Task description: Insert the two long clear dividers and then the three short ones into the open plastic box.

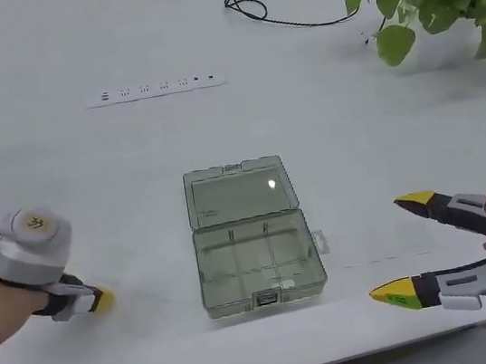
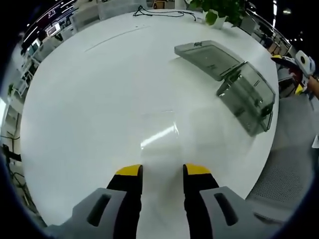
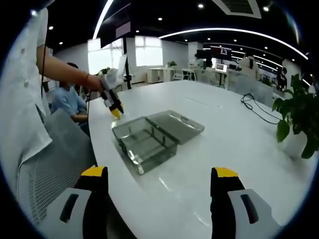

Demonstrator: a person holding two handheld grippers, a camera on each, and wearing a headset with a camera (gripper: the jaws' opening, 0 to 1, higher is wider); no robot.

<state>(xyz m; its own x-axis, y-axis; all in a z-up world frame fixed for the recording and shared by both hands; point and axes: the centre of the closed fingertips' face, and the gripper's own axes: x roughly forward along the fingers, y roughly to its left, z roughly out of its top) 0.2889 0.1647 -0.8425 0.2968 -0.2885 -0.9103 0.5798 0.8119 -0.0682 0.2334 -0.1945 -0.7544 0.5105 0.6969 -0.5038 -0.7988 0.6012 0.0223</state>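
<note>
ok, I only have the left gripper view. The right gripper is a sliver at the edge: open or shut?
Observer: Open. The right gripper has its jaws spread wide with nothing between them, and it sits to the right of the box.
Operator: Can't see into the base from here. Anything in it?
Observer: From above, in the head view, lines cross inside the base that look like seated dividers. I can't count them.
</note>
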